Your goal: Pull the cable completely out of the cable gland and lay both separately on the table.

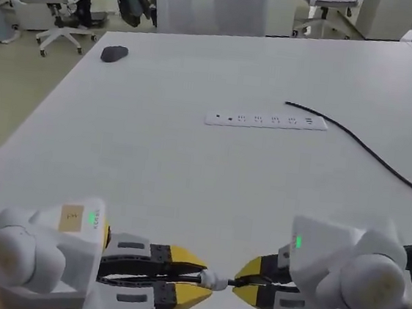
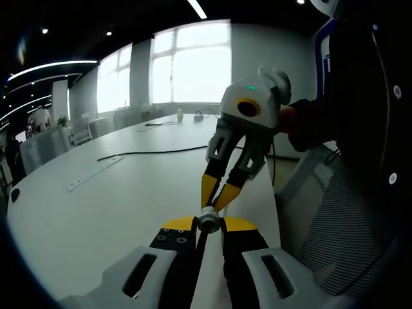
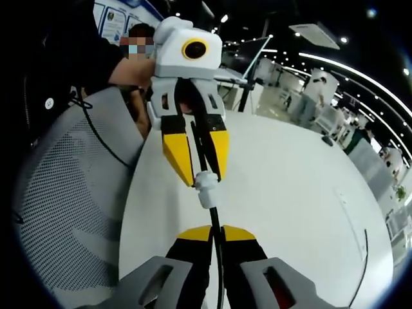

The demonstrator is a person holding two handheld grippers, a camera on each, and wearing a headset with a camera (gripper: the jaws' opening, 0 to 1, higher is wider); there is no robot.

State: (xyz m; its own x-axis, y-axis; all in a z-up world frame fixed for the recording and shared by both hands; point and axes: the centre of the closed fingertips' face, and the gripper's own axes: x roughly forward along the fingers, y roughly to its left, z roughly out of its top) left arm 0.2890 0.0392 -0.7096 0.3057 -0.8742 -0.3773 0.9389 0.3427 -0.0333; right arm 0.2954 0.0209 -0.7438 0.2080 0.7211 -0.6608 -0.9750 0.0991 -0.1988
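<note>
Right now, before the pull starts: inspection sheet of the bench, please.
Surface: white tabletop, flat and matte.
Job's things: small white plastic cable gland, with the thin black cable coming out of it, held between the tongs.
Clutter: long white power strip; dark computer mouse.
Grippers: left tongs shut on the gland; right tongs shut on the cable.
Cables: long black lead lying beside the strip.
Surroundings: white office chairs.
</note>
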